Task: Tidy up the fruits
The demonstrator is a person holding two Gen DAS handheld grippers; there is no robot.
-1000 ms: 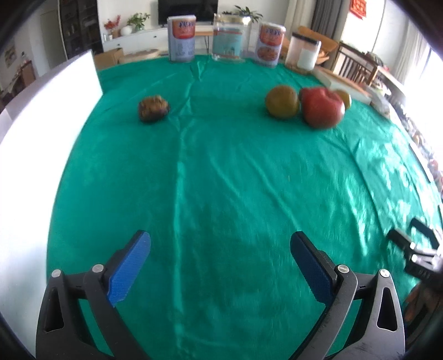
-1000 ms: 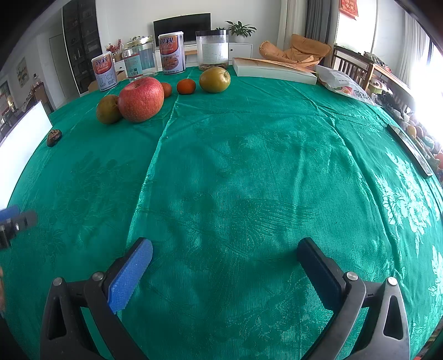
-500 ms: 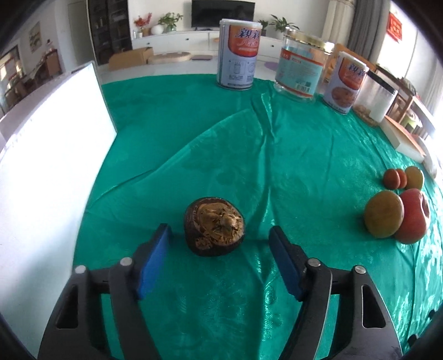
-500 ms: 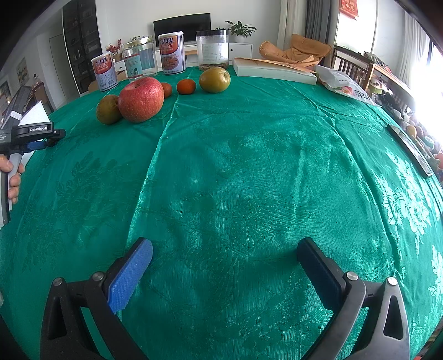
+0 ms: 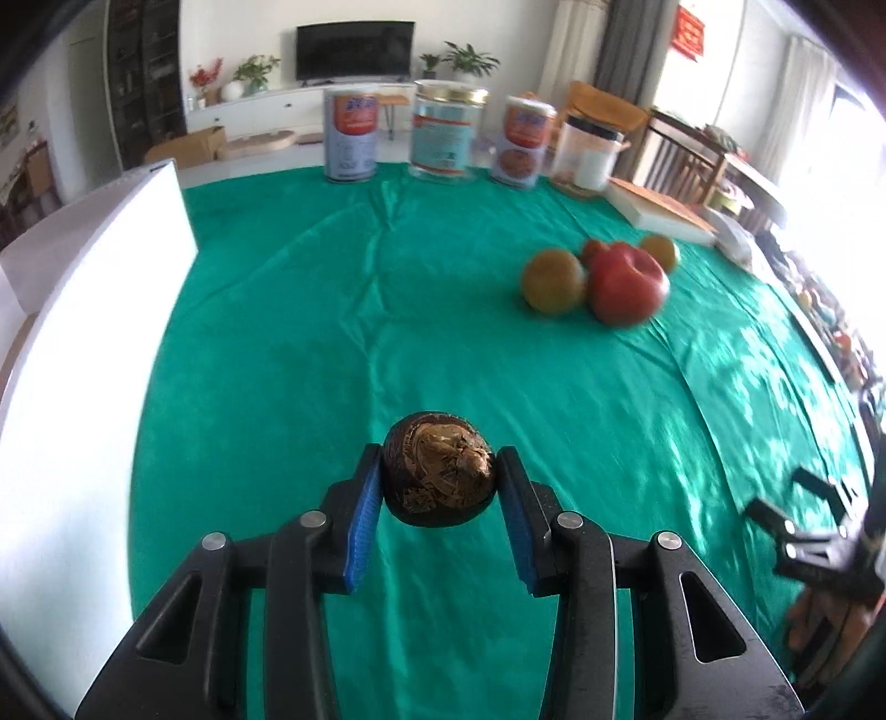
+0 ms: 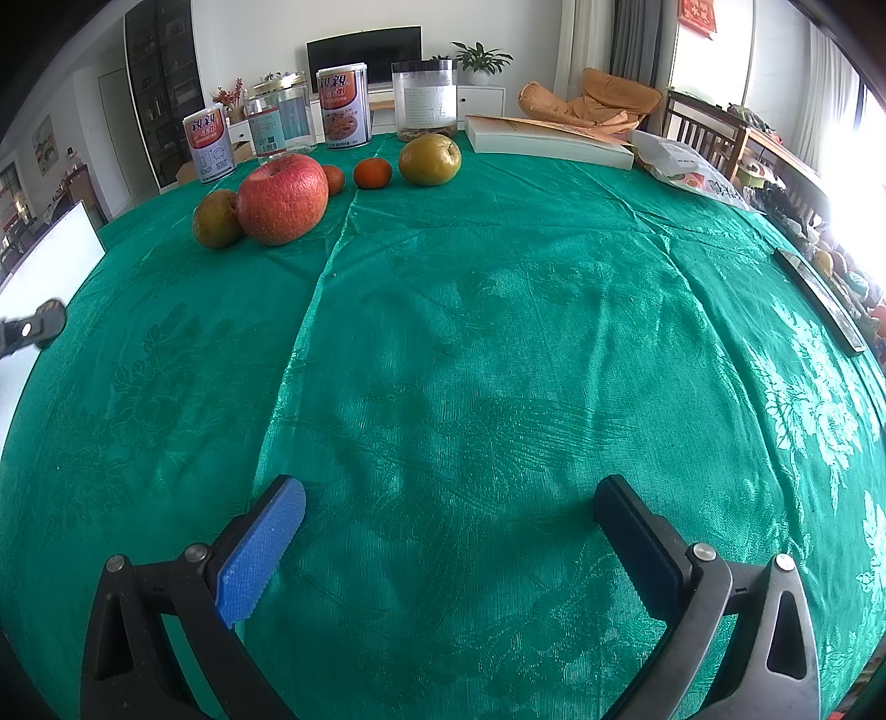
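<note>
Dark brown wrinkled fruit (image 5: pixel 437 475) pinched above green cloth, red apple (image 6: pixel 282 198) touching brownish-green pear (image 6: pixel 216 219)

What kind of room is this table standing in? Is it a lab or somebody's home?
Most likely a home living room, not a lab. A television stands on a low white cabinet with potted plants by the far wall, and wooden chairs sit beside the table with its green cloth.

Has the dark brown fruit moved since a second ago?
Yes. The dark brown fruit lay far left of the apple; the left gripper, fingers just closed, holds it nearer the camera.
</note>
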